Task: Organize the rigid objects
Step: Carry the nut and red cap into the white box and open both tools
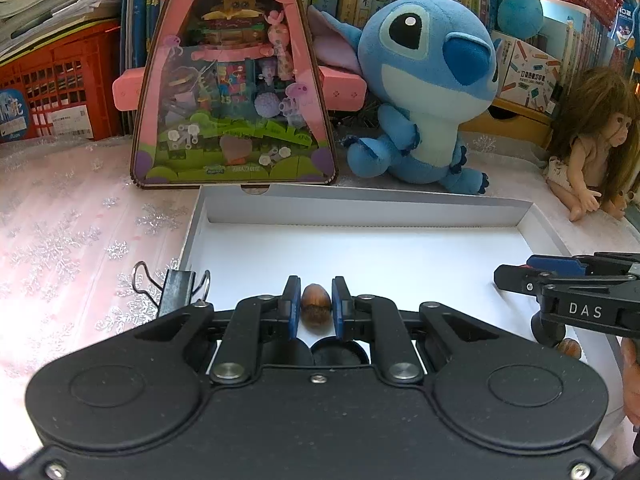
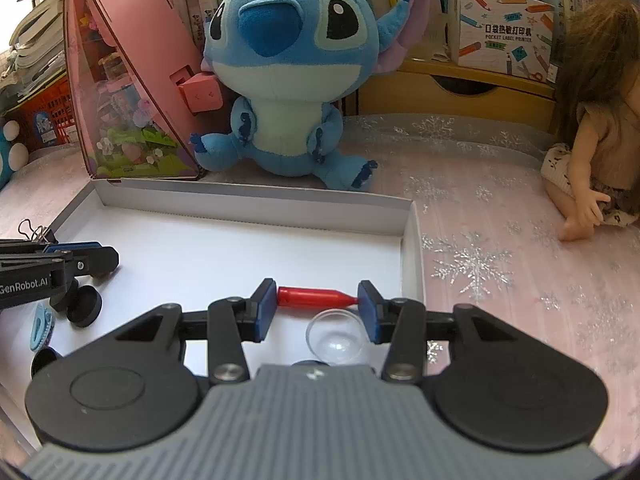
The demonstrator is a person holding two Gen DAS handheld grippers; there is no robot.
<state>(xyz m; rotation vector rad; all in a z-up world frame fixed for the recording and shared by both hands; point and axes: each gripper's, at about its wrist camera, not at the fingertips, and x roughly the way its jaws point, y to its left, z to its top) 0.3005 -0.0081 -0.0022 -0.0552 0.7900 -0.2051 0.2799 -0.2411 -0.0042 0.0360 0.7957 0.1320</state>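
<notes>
Your left gripper (image 1: 316, 306) sits low at centre frame over the white tray (image 1: 360, 204), fingers drawn in close on a brown acorn-like nut (image 1: 316, 307); both blue pads touch its sides. The nut's long axis runs away from you, up the frame, smoother end toward the tray's far wall.

In your right wrist view, your right gripper (image 2: 318, 304) is spread about halfway, and the red bullet-shaped piece (image 2: 316, 297) lies crosswise between the pads. Its long axis runs left to right, blunt end against the left pad, narrow tip pointing right and meeting the right pad. It sits lower centre, near the tray's right wall (image 2: 412, 256).

A clear dome (image 2: 335, 340) rests just below the red piece. A black binder clip (image 1: 176, 288) hangs on the tray's left edge. The blue plush (image 2: 288, 72) sits behind the tray, upper centre.
</notes>
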